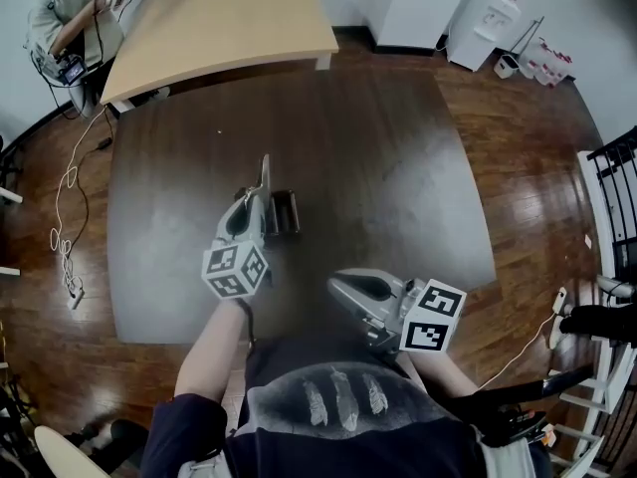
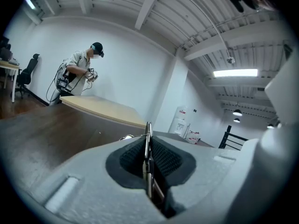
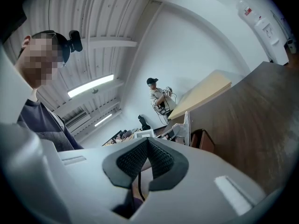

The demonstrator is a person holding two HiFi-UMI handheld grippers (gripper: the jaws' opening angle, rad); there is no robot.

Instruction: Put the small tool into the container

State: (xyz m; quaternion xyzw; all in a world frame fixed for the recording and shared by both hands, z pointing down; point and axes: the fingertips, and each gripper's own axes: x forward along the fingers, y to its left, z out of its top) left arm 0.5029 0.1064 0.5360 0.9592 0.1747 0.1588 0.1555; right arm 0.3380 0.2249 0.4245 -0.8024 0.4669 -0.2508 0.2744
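Metal small tool [image 2: 148, 127] pinched edge-on between pads of my left gripper [image 2: 148, 146], thin blade sticking up past tips. Tool is off table, so pickup part looks done. Dark brown container [image 1: 283, 213] sits on dark table [image 1: 398, 167] just beside left gripper, on its right. Tool not yet inside; can't tell whether container holds anything. My right gripper [image 3: 147, 141] has pads pressed together at tips with nothing between, and is held low near my body, apart from container. Left, by my guess: bring tool over container opening, lower, let go.
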